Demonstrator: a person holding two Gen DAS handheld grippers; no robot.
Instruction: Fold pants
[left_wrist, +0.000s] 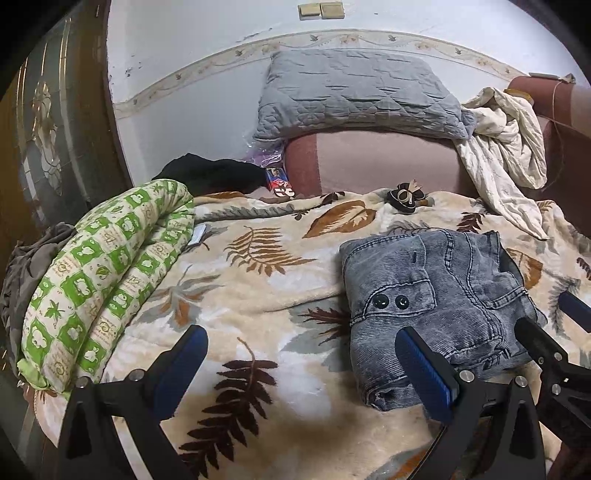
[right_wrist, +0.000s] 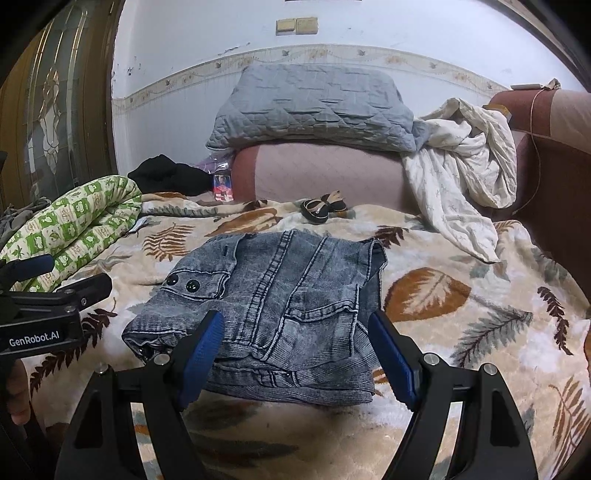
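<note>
The grey-blue denim pants (left_wrist: 436, 302) lie folded into a compact stack on the leaf-patterned blanket (left_wrist: 258, 288); they also show in the right wrist view (right_wrist: 280, 306). My left gripper (left_wrist: 299, 354) is open and empty, just left of the stack, its right finger over the stack's near edge. My right gripper (right_wrist: 295, 339) is open and empty, its fingers either side of the stack's near edge. The right gripper also shows at the right edge of the left wrist view (left_wrist: 550, 332), and the left gripper at the left edge of the right wrist view (right_wrist: 62, 280).
A rolled green-and-white quilt (left_wrist: 103, 280) lies at the left. A grey quilted pillow (left_wrist: 358, 92) rests on the pink headboard (left_wrist: 384, 162), with a white sheet (left_wrist: 502, 155) at the right. A small black-and-tan object (left_wrist: 406, 197) and a dark garment (left_wrist: 214, 173) lie at the back.
</note>
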